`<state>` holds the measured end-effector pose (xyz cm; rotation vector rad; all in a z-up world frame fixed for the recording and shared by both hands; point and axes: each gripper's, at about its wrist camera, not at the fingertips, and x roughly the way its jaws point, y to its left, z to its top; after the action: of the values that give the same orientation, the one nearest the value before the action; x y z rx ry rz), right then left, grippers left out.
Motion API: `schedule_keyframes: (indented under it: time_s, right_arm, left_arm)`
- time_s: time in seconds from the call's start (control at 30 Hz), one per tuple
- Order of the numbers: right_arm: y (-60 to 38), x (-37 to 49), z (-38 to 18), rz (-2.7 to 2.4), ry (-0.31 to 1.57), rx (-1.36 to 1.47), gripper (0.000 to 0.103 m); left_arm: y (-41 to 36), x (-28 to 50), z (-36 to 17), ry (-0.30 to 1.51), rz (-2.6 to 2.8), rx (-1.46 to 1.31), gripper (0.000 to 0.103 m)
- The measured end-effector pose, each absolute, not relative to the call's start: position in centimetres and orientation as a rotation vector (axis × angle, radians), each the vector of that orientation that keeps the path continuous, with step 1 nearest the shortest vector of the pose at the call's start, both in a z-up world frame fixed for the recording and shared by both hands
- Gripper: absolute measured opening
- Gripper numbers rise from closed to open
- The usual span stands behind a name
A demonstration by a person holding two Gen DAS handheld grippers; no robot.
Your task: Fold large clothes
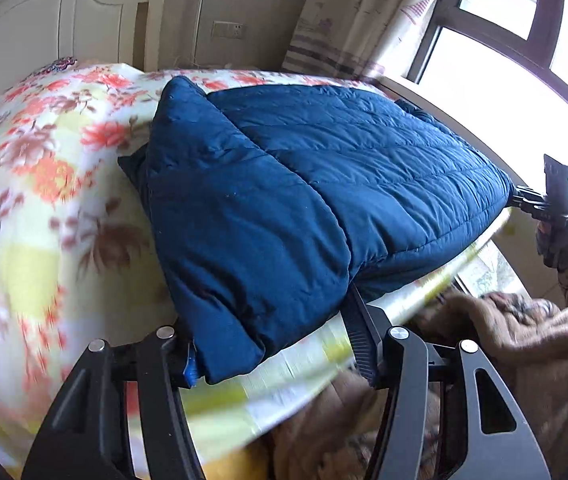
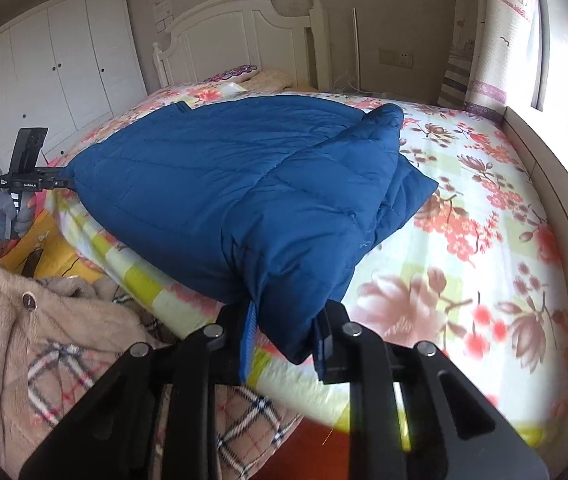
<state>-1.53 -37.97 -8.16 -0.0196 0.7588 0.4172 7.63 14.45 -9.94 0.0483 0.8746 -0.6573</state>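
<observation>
One blue quilted jacket [image 1: 315, 184] lies across the near part of one bed [image 1: 36, 184] with a floral cover; in the left wrist view it fills the middle of the frame, and in the right wrist view [image 2: 220, 184] it runs from the left edge toward the centre. One sleeve is folded over the body of the jacket, a long ridge down the middle of the left wrist view.

There are two grippers. The left gripper [image 1: 280, 356] sits at the bottom of its own view with its two fingers [image 1: 357, 340] standing partly apart, a thick fold of the jacket's near corner between them. Whether the pads press on the cloth I cannot tell, since the fabric hides the contact. The same gripper shows at the left edge of the right wrist view [image 2: 64, 178], its tip at the jacket's far corner, carried by one gloved hand [image 2: 6, 212].

The right gripper [image 2: 284, 344] sits at the bottom centre of its view, its two fingers [image 2: 329, 344] drawn close and pinching the jacket's lower corner, which bunches between them. It shows too at the right edge of the left wrist view [image 1: 517, 196].

One white headboard [image 2: 244, 36] stands in the upper middle of the right wrist view, one white wardrobe [image 2: 52, 68] in the upper left, one window [image 1: 523, 32] at the upper right of the left wrist view.
</observation>
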Motion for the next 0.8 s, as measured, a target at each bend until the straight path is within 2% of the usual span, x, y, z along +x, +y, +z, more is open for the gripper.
schedule_keyframes:
  time_s: [0.03, 0.1, 0.17, 0.23, 0.27, 0.33, 0.37, 0.47, 0.53, 0.57, 0.67, 0.8]
  right_arm:
    - [-38.4, -2.0, -8.4, 0.412, 0.768, -0.012, 0.03]
    - [-39.7, -2.3, -8.2, 0.379, 0.772, 0.035, 0.054]
    - [-41.1, -2.4, -6.9, 0.329, 0.726, 0.097, 0.066]
    - [-41.3, -2.2, -4.1, 0.252, 0.633, 0.119, 0.069]
    - [-41.3, -1.8, -2.9, 0.25, 0.597, 0.128, 0.069]
    - [-40.0, -0.2, 0.1, 0.28, 0.526, 0.126, 0.073]
    - [-38.5, 1.5, 1.7, 0.266, 0.506, 0.093, 0.078]
    - [-33.6, 6.6, 4.2, 0.238, 0.536, -0.003, 0.079]
    - [-29.4, 11.0, 4.6, 0.27, 0.571, -0.033, 0.079]
    - [-27.6, 12.8, 4.5, 0.288, 0.59, -0.052, 0.076]
    - [-22.0, 18.2, 2.8, 0.305, 0.665, -0.157, 0.045]
    - [-17.4, 23.3, -0.7, 0.3, 0.76, -0.263, 0.044]
  left_arm:
    - [14.5, 7.2, -10.1, 0.886, -0.656, 0.057, 0.061]
    - [14.8, 6.7, -10.1, 0.899, -0.604, 0.089, 0.08]
    - [15.7, 6.3, -8.6, 0.846, -0.553, 0.058, 0.089]
    - [17.0, 6.1, -5.9, 0.762, -0.535, -0.019, 0.092]
    - [17.8, 6.1, -3.8, 0.686, -0.536, -0.074, 0.098]
    - [17.9, 7.2, 0.2, 0.557, -0.476, -0.117, 0.099]
    - [17.2, 8.2, 1.7, 0.527, -0.436, -0.12, 0.099]
    - [12.9, 13.0, 4.4, 0.536, -0.342, -0.094, 0.099]
    - [8.7, 16.7, 4.3, 0.598, -0.28, -0.002, 0.099]
    - [6.2, 19.1, 3.4, 0.657, -0.248, 0.062, 0.099]
    - [2.6, 25.4, -0.8, 0.842, -0.178, 0.161, 0.099]
    - [3.2, 29.1, -5.1, 0.956, -0.11, 0.092, 0.099]
